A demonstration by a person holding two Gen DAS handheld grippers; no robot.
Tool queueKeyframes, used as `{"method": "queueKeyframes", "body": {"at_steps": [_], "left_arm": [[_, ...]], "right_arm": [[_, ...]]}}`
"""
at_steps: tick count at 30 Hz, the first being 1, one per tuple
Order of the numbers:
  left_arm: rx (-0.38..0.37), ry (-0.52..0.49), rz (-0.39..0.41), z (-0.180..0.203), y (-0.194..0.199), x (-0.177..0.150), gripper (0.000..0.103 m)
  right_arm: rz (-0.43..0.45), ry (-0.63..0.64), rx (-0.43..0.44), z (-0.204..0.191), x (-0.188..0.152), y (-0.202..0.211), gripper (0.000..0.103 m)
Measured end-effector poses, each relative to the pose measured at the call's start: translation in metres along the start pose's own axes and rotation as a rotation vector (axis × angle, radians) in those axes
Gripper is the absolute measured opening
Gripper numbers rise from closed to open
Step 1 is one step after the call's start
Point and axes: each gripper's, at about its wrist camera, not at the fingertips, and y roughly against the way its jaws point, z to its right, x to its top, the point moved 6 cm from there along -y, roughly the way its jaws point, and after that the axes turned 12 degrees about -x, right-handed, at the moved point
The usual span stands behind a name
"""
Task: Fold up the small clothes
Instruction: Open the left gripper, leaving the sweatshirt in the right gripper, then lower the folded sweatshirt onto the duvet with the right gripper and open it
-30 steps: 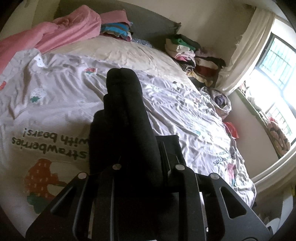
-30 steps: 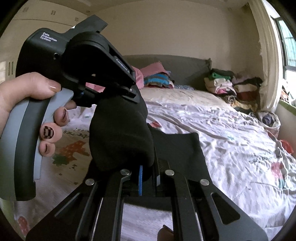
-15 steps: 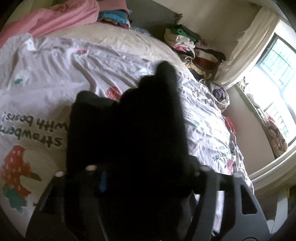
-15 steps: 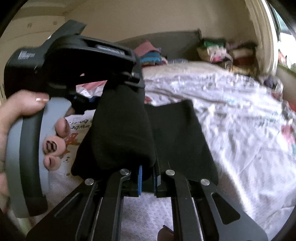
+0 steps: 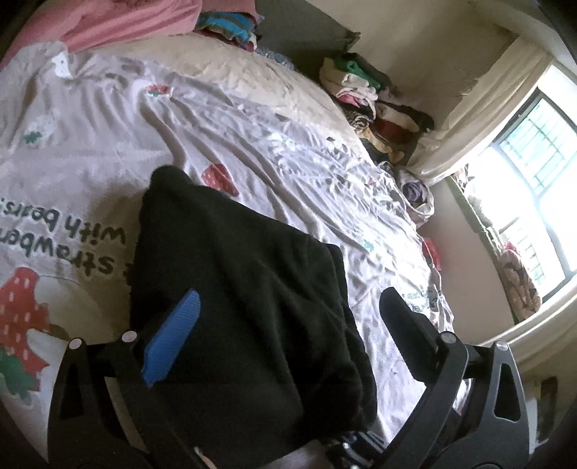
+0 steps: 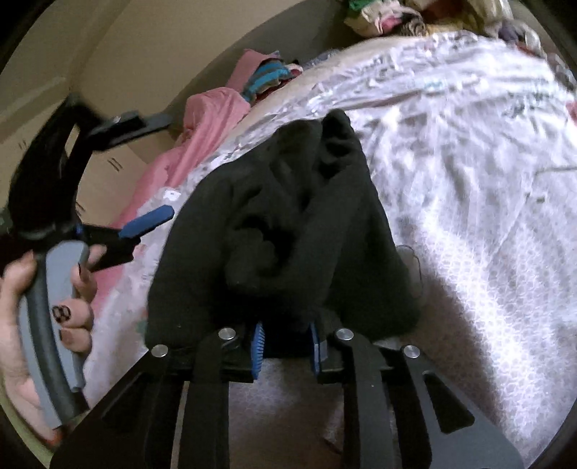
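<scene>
Closest to me, the right claw has its two blue-padded fingers drawn close together with the near edge of the small black fleecy garment bunched between them, so I'd say it is pinching that hem. The cloth lies heaped and creased on the bed, a ridge of it humped up just beyond the pads rather than lying flat.

Off to the side the left claw stands wide apart, one blue ribbed pad on one side of the garment and the bare black finger on the other; it grips nothing, and the fabric lies between and beneath the fingers. From the right wrist view the person's left hand is wrapped round that tool's grey handle.

To my eye the fold is laid over but not tidy. The thing to do well here is to let the held hem down gently so the top layer doesn't drag, then press the hump flat with the free claw, working outward from the fold line, edges matched.

Beyond, the wrinkled pale strawberry-print bedsheet runs on to a pink blanket and a stack of folded clothes by the far wall
</scene>
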Motion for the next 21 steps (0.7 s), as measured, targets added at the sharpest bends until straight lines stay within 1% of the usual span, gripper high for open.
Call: {"method": "queueKeyframes", "body": {"at_steps": [2,3,4,5,6,7,10,12,18,21], "left_arm": [[0.01,-0.016,-0.007,0.0,0.002,-0.001,0.093],[0.015,-0.028,-0.011,0.0,0.003,-0.002,0.093],[0.03,-0.046,-0.013,-0.001,0.004,-0.003,0.093],[0.041,-0.058,-0.015,-0.002,0.006,-0.005,0.093],[0.054,-0.075,-0.017,-0.005,0.008,-0.008,0.093],[0.064,-0.084,-0.02,-0.007,0.009,-0.01,0.093],[0.088,-0.11,-0.025,-0.015,0.012,-0.016,0.093],[0.102,-0.123,-0.025,-0.022,0.015,-0.021,0.093],[0.133,-0.177,-0.032,-0.035,0.02,-0.031,0.093],[0.151,-0.218,-0.04,-0.036,0.019,-0.035,0.093]], "right_arm": [[-0.022,-0.027,0.037,0.004,0.002,0.002,0.023],[-0.037,-0.038,0.058,0.005,0.003,0.004,0.028],[-0.045,-0.043,0.07,0.006,0.004,0.006,0.035],[-0.053,-0.046,0.086,0.006,0.008,0.009,0.039],[-0.056,-0.046,0.093,0.006,0.012,0.011,0.048],[-0.057,-0.041,0.099,0.005,0.014,0.014,0.054],[-0.07,-0.013,0.082,0.003,0.029,0.016,0.06],[-0.098,-0.008,0.096,0.002,0.042,0.011,0.063],[-0.186,-0.047,0.106,0.0,0.075,-0.018,0.065],[-0.207,-0.039,0.08,-0.003,0.084,-0.032,0.064]]}}
